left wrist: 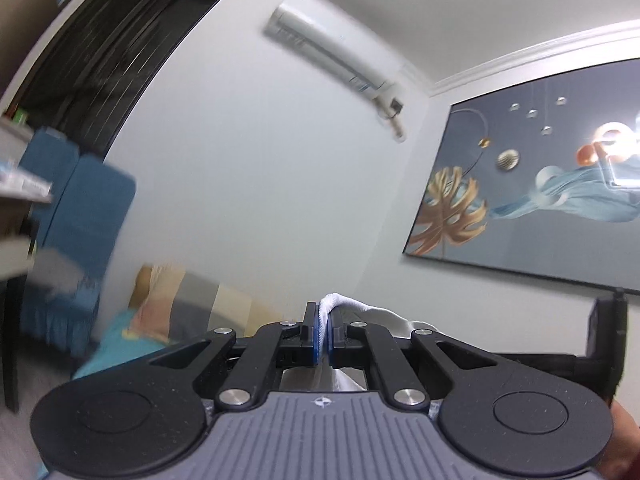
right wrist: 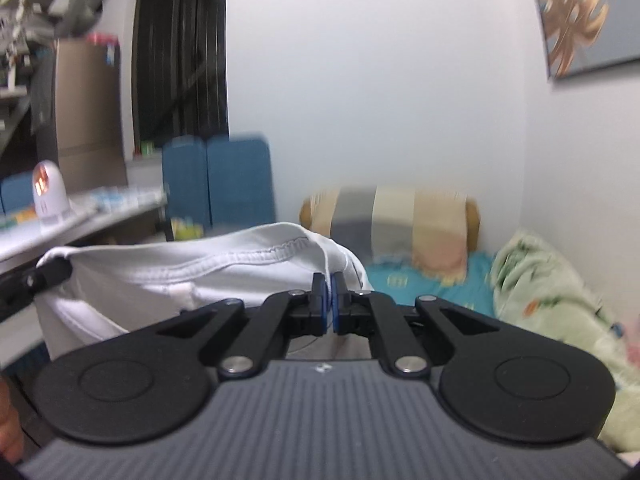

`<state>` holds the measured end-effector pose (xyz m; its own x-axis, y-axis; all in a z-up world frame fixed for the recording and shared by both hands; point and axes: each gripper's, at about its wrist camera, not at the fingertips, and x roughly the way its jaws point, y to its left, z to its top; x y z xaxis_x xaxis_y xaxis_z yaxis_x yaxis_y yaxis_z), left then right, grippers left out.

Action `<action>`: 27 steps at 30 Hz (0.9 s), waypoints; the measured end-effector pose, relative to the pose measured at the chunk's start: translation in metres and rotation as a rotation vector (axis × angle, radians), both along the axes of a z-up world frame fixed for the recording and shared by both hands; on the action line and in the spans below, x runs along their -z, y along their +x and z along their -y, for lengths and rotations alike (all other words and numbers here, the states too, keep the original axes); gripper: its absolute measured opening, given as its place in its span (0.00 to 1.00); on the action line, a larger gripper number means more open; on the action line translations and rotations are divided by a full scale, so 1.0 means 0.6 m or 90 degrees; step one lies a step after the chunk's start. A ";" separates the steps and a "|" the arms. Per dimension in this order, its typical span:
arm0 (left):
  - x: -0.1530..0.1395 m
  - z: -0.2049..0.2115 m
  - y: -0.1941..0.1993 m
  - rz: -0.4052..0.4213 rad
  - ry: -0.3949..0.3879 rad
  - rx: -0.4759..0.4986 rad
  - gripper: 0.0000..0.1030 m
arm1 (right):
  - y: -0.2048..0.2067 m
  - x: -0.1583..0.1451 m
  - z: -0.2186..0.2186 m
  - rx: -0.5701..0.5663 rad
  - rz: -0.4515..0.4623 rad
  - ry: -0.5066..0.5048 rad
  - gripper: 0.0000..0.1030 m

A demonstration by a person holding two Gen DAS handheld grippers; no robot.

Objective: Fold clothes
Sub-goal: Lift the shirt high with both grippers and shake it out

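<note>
The left tool (left wrist: 324, 334) was clamped on a fold of the white garment (left wrist: 340, 304), its blue pads pressed together with a bunched edge of cloth sticking up between and just past the fingertips. More white cloth trailed off to the right of this tool and down beneath it. Ahead of it rose a pale wall with an air conditioner (left wrist: 334, 46) high up, and a large picture (left wrist: 532, 188) hung well off to its right. To its left stood a blue chair (left wrist: 80, 216).

The right tool (right wrist: 329, 306) was likewise clamped on the garment, pinching a seam near the stitched hem between its blue pads. From that grip the hem ran out to the left, held up in the air, to the other tool, which showed as a dark shape at the left edge gripping the far corner. The cloth hung slack below that stretched edge.

Beyond the right tool lay a bed (right wrist: 432, 280) with a teal sheet, a striped pillow (right wrist: 392, 220) straight ahead against the wall and a pale green blanket (right wrist: 552, 292) to the right. A cluttered tabletop (right wrist: 80, 220) with a small white lamp (right wrist: 49, 192) stood to the left.
</note>
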<state>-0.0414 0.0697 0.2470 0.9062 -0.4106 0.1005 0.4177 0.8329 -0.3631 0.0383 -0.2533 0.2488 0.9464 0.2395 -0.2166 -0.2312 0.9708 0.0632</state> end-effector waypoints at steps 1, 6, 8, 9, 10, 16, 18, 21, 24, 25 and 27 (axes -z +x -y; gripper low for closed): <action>-0.028 0.008 -0.013 0.012 0.004 -0.002 0.04 | -0.021 -0.023 0.008 0.006 0.022 0.005 0.03; -0.171 0.043 -0.090 0.073 0.014 -0.004 0.04 | -0.117 -0.124 0.046 0.018 0.102 0.032 0.03; -0.219 0.060 -0.128 0.096 0.029 -0.003 0.04 | -0.149 -0.152 0.055 0.025 0.125 0.039 0.03; -0.241 0.070 -0.144 0.104 0.040 -0.005 0.04 | -0.164 -0.166 0.061 0.025 0.134 0.048 0.03; -0.261 0.079 -0.159 0.111 0.053 -0.011 0.04 | -0.180 -0.180 0.068 0.026 0.143 0.058 0.03; -0.379 0.099 -0.267 0.158 0.074 -0.031 0.04 | -0.256 -0.242 0.082 0.016 0.192 0.078 0.03; -0.412 0.102 -0.301 0.178 0.078 -0.038 0.04 | -0.274 -0.256 0.081 0.014 0.206 0.075 0.03; -0.442 0.110 -0.332 0.195 0.075 -0.046 0.04 | -0.300 -0.278 0.080 0.011 0.227 0.071 0.03; -0.441 0.113 -0.337 0.192 0.073 -0.054 0.04 | -0.327 -0.300 0.079 0.008 0.248 0.066 0.03; -0.432 0.113 -0.327 0.183 0.072 -0.056 0.04 | -0.324 -0.298 0.079 0.007 0.246 0.067 0.03; -0.409 0.112 -0.295 0.156 0.073 -0.060 0.04 | -0.298 -0.275 0.077 0.004 0.224 0.074 0.03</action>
<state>-0.2187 0.0027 0.4924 0.8955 -0.3465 0.2794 0.3996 0.9023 -0.1616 -0.1405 -0.2995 0.4135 0.9597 0.2375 0.1503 -0.2525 0.9634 0.0904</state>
